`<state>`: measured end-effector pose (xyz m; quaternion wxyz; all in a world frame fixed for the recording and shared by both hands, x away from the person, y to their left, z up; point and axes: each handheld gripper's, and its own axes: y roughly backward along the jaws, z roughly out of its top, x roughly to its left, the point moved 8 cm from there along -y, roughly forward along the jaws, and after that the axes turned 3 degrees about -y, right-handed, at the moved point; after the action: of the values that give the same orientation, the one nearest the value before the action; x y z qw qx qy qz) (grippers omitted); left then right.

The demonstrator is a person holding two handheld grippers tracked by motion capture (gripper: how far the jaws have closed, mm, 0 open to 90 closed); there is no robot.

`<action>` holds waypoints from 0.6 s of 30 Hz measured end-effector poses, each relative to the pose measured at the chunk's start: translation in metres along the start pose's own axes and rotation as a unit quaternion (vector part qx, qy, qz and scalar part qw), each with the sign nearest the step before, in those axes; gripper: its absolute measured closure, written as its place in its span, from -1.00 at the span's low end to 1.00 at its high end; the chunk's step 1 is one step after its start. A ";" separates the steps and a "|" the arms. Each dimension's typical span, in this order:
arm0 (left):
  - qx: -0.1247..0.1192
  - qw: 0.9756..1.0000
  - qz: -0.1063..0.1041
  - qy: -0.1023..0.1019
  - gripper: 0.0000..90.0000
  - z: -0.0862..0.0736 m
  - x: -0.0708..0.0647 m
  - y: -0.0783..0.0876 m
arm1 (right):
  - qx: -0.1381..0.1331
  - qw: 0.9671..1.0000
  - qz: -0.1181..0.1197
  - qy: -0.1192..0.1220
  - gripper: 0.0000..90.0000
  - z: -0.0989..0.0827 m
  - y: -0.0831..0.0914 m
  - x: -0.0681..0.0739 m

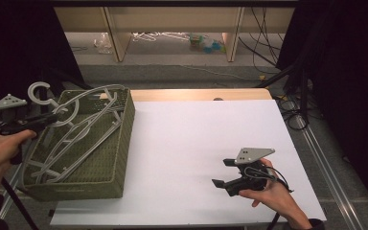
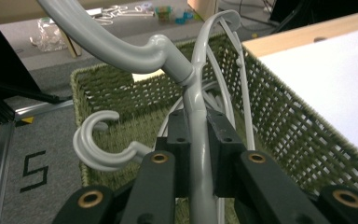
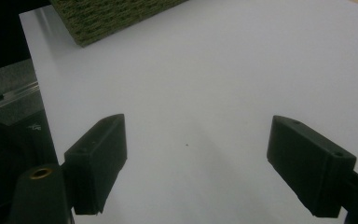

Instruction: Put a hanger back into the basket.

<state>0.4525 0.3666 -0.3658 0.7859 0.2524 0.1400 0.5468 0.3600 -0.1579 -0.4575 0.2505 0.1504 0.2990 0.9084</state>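
We are gripping a grey hanger (image 2: 198,121) by its neck with the left claw (image 2: 198,140), above the basket (image 1: 120,143) at the table's (image 1: 196,143) left. It is looking light, stiff, slippery. The right claw (image 3: 196,158) is hovering open, empty.

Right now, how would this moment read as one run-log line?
left gripper: shut on grey hanger | basket: more hangers | right gripper: open, empty, over white tabletop
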 end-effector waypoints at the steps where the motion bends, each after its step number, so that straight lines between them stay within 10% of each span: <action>1: 0.002 1.000 0.001 0.001 0.78 0.000 0.000 -0.002 | -0.001 1.000 -0.001 0.002 -0.54 0.000 0.000 0.000; 18: 0.085 0.994 0.005 -0.075 0.78 -0.016 0.002 -0.037 | 0.004 1.000 0.003 0.001 -0.53 -0.002 -0.001 0.000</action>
<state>0.4745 0.3626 -0.3996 0.7675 0.3590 0.1252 0.5161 0.3597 -0.1583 -0.4590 0.2472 0.1514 0.3028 0.9079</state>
